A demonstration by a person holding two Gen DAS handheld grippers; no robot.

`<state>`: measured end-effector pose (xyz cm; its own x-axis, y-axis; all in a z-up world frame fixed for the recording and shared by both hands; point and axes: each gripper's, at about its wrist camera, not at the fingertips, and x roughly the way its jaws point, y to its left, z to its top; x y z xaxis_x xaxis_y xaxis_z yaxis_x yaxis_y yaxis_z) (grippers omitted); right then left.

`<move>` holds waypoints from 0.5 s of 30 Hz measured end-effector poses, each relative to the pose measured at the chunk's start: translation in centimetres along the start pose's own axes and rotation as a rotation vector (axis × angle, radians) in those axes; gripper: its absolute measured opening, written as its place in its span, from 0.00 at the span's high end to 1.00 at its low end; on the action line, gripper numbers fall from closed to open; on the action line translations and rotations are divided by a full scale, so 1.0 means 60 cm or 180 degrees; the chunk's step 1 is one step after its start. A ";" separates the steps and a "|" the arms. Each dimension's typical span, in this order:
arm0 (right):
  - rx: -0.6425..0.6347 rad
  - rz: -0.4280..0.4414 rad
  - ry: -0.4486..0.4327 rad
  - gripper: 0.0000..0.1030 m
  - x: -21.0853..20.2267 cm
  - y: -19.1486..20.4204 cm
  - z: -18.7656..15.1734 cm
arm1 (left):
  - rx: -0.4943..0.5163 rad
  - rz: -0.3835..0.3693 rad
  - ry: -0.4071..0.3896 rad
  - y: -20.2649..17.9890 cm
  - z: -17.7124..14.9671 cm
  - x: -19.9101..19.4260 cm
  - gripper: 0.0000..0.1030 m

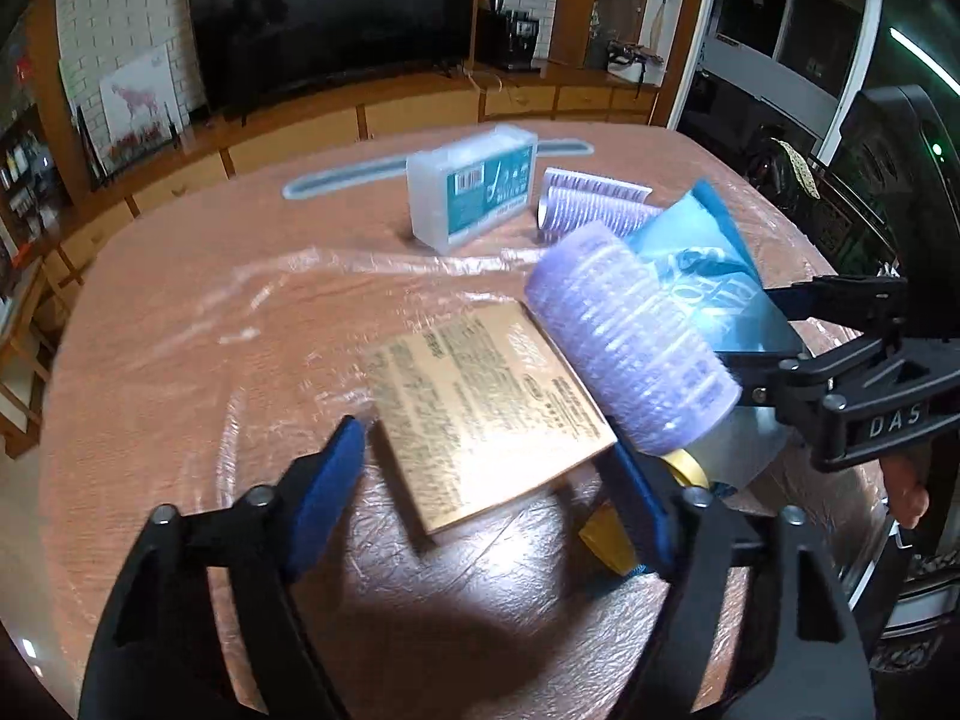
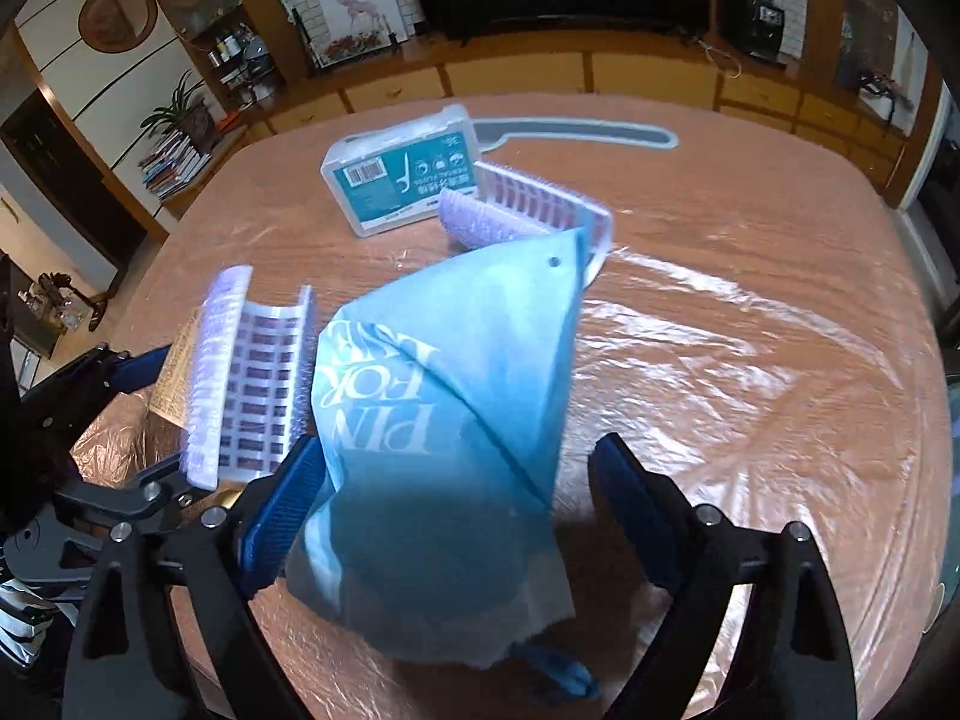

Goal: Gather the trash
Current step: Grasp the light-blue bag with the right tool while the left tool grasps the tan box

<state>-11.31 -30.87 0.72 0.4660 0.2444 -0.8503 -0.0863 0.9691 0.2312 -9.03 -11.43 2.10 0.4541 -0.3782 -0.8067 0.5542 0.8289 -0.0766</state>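
Note:
A light blue printed wrapper (image 2: 456,420) hangs between the jaws of my right gripper (image 2: 456,516), which stand wide apart; it also shows in the left wrist view (image 1: 708,282). A purple hair roller (image 1: 630,336) lies beside it, next to a tan printed card (image 1: 480,414) on the table. My left gripper (image 1: 486,492) is open, its jaws either side of the card's near end. In the right wrist view the roller (image 2: 246,372) sits just left of the wrapper, with the left gripper's fingers (image 2: 138,372) beside it. A yellow scrap (image 1: 612,540) lies under the left gripper's right finger.
A clear floss-pick box (image 1: 474,186) (image 2: 402,174), a second purple roller (image 1: 594,204) (image 2: 522,204) and a grey-blue long handle (image 1: 360,174) (image 2: 576,132) lie farther back on the plastic-covered brown table (image 1: 180,330). A TV and cabinets stand behind.

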 end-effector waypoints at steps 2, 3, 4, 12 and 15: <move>0.0046 0.0096 0.0035 0.20 0.007 -0.004 0.001 | -0.0091 -0.0079 0.0026 0.007 0.001 0.003 0.30; 0.0049 0.0118 0.0014 0.25 0.005 -0.005 0.001 | -0.0115 -0.0111 0.0027 0.010 0.001 0.002 0.31; 0.0045 0.0129 0.0010 0.30 0.007 -0.008 0.006 | -0.0121 -0.0123 0.0037 0.011 0.001 0.003 0.32; 0.0060 0.0178 -0.0079 0.39 -0.018 -0.020 -0.011 | -0.0259 -0.0174 0.0060 0.020 0.005 0.001 0.37; 0.0106 0.0227 -0.0140 0.40 -0.035 -0.026 -0.021 | -0.0380 -0.0195 0.0014 0.026 -0.002 -0.010 0.39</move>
<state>-13.29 -32.88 1.55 0.4981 0.3103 -0.8097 -0.0916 0.9474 0.3067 -8.54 -9.83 2.39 0.4187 -0.4281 -0.8009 0.4938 0.8475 -0.1948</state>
